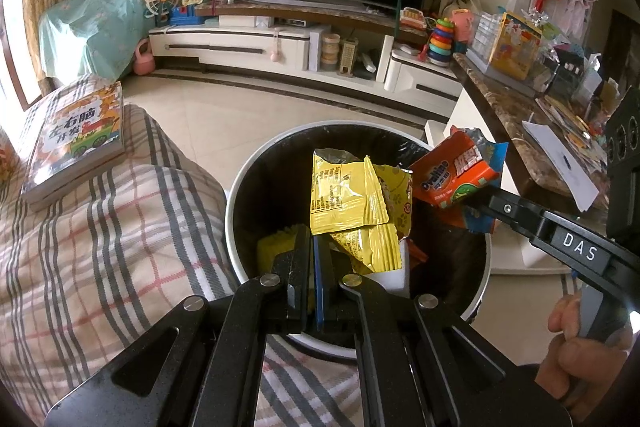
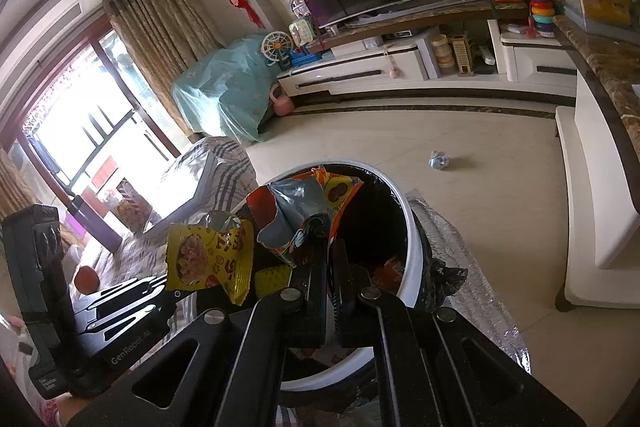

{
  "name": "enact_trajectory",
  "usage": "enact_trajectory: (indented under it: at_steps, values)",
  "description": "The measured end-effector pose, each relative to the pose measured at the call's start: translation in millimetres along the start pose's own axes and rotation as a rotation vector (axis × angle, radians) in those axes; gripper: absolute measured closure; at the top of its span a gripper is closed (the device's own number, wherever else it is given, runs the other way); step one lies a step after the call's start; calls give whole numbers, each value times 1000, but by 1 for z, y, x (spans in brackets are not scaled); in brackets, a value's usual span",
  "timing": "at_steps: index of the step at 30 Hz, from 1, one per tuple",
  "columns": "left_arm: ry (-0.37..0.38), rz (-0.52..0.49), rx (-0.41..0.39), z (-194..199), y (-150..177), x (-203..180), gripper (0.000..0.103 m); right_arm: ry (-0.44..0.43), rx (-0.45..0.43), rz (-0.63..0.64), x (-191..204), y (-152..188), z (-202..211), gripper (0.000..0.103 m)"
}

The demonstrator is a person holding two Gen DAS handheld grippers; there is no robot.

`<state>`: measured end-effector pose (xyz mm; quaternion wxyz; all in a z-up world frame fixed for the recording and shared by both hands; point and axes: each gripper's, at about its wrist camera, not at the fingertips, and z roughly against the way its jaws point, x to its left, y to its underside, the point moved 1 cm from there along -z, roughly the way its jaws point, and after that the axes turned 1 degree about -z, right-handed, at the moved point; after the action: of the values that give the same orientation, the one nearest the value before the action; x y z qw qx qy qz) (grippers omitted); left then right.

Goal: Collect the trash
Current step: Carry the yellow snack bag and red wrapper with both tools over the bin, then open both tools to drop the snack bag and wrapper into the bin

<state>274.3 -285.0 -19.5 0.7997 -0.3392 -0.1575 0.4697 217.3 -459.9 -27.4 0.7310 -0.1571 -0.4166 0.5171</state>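
From the left wrist, the left gripper (image 1: 320, 267) had its jaws pinched on a crumpled yellow foil snack wrapper (image 1: 348, 195), held above the round white bin with a black liner (image 1: 236, 211). Beside it, the right gripper (image 1: 476, 197) clamped an orange Ovaltine packet (image 1: 456, 175) over the rim.

From the right wrist, that packet (image 2: 296, 215) sat between pressed-together jaws, over the bin (image 2: 414, 255); what looked like a crumpled scrap (image 2: 439, 160) lay on the tiled floor (image 2: 360, 139), too small to be sure. The drop seemed in hand: next, both jaws need to spread so the wrappers fall inside.
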Motion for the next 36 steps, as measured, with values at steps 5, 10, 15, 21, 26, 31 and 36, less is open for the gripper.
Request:
enact_trajectory:
  at_steps: [5, 10, 15, 21, 26, 31, 36]
  values:
    - [-2, 1, 3, -2, 0, -1, 102, 8, 3, 3, 1, -1, -2, 101]
    - [-4, 6, 8, -5, 1, 2, 102, 23, 16, 9, 1, -2, -7, 101]
    - [-8, 8, 11, -6, -1, 3, 102, 31, 27, 10, 2, -3, -11, 101]
    - [-11, 19, 17, -8, -2, 4, 102, 37, 35, 19, 4, -4, -14, 101]
    - [-13, 25, 21, -9, -2, 5, 102, 40, 36, 20, 4, -4, -16, 101]
    - [-14, 25, 22, -9, -3, 6, 101, 41, 38, 18, 4, -5, -16, 100]
    - [-19, 28, 18, -6, -3, 6, 100, 41, 44, 23, 4, -5, -16, 96]
